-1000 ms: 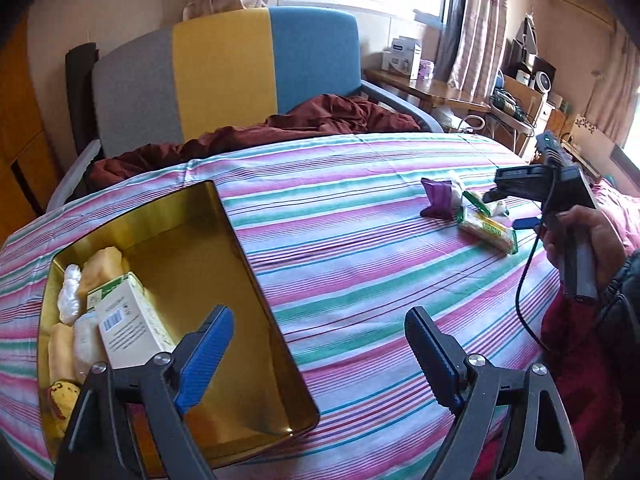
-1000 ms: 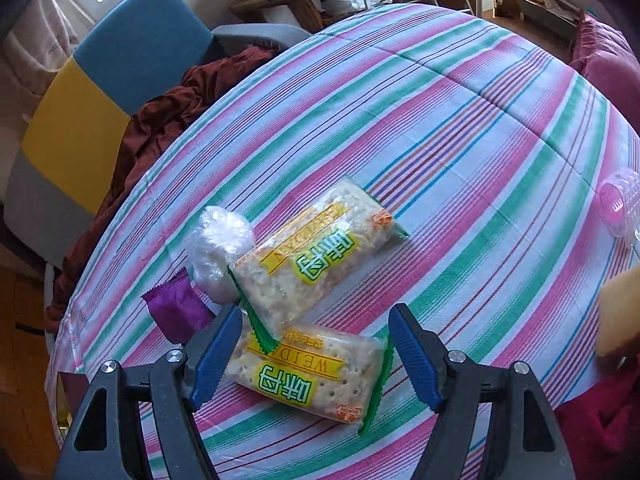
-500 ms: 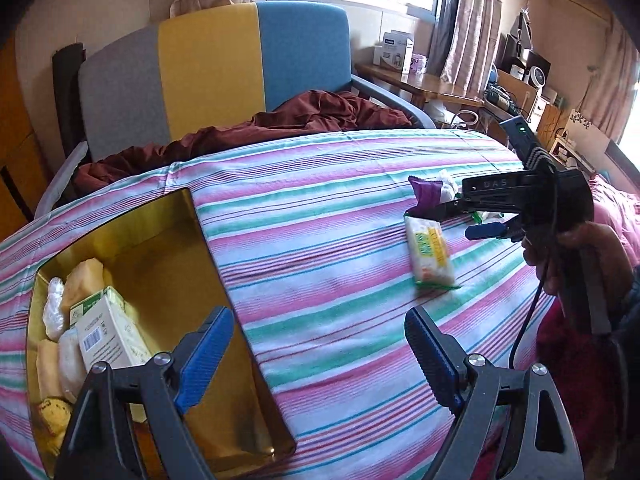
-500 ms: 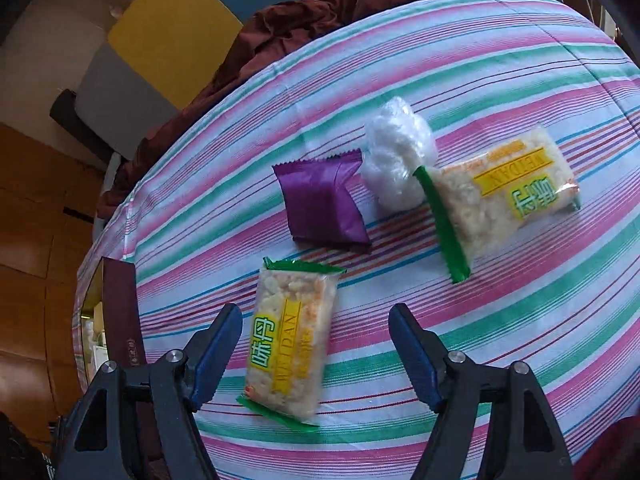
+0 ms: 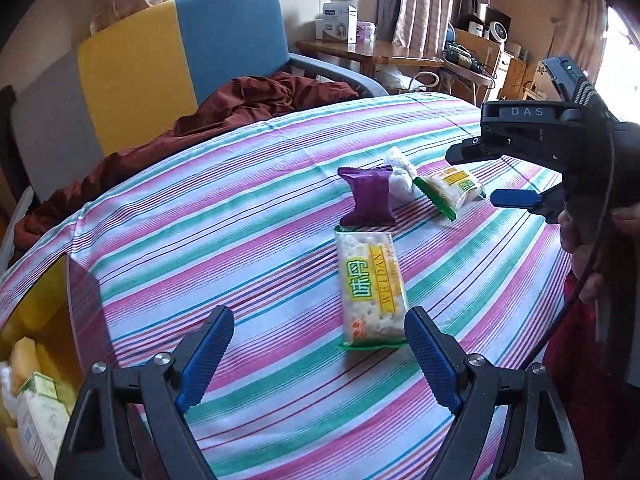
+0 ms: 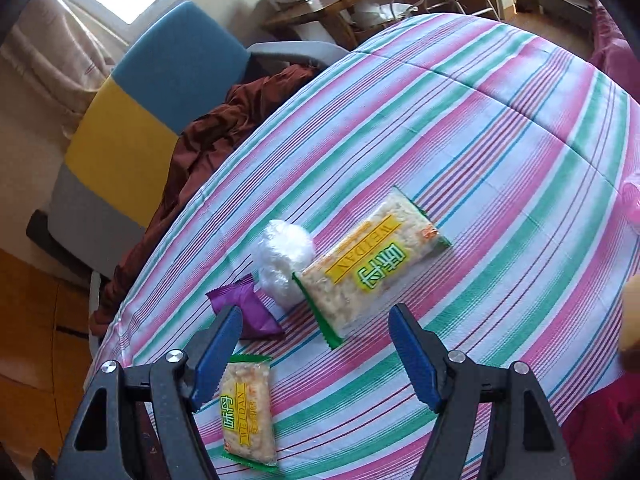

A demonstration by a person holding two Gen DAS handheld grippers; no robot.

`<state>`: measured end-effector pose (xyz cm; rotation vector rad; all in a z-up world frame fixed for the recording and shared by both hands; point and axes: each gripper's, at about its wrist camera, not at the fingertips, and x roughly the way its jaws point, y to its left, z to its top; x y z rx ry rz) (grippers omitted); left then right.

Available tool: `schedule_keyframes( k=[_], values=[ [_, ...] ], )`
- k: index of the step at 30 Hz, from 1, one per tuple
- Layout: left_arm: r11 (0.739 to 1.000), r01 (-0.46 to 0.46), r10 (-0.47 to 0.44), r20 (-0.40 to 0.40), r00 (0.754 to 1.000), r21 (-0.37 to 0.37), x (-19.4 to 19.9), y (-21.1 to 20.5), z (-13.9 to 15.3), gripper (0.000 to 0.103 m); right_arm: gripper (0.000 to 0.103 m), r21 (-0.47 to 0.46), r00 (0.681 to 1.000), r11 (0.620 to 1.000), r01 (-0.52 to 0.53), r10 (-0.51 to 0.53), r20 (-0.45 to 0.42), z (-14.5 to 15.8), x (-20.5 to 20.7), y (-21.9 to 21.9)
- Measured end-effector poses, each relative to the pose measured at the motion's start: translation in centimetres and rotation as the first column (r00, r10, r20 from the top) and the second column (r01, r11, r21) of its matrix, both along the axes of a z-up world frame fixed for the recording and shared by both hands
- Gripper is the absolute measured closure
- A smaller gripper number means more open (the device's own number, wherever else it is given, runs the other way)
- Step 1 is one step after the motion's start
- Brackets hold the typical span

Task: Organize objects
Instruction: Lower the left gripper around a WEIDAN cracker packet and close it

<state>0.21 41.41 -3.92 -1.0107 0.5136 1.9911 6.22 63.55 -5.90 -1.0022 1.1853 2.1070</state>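
One cracker packet (image 5: 370,288) (image 6: 248,412) lies flat on the striped cloth, just ahead of my left gripper (image 5: 320,344), nearer its right finger. That gripper is open and empty. Beyond the packet are a purple packet (image 5: 368,200) (image 6: 244,312), a white wrapped ball (image 5: 400,172) (image 6: 284,256) and a second cracker packet (image 5: 452,188) (image 6: 368,268). My right gripper (image 6: 316,328) (image 5: 488,174) hovers open over the near end of that second packet, holding nothing.
A gold tin (image 5: 40,300) with several snacks and a small box sits at the cloth's left edge. Behind the table stand a grey, yellow and blue chair (image 5: 180,68) with a brown cloth (image 5: 240,108), and a cluttered wooden desk (image 5: 360,48).
My left gripper swung right from the tin to the snacks. One cracker packet left the pile and now lies apart, nearer the left gripper. The right gripper shifted back over the other packet.
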Motion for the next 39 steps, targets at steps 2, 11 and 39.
schedule_keyframes(
  k=[2,11,39],
  values=[
    [1.0,0.022,-0.022,0.006,1.0,-0.016,-0.1,1.7,-0.7,0.015,0.026,-0.024,0.999,0.999,0.035,-0.035,-0.001,-0.4,0.4,0.5],
    [0.994,0.052,-0.047,0.058,0.997,-0.099,-1.6,6.9,-4.3,0.016,0.026,-0.061,0.998,0.996,0.066,-0.066,-0.005,-0.9,1.2,1.3],
    [0.997,-0.038,0.041,-0.036,0.999,0.072,3.6,-4.7,-5.8,0.055,0.037,0.096,0.956,0.953,-0.287,0.279,0.089,0.6,-6.3,-4.9]
  ],
)
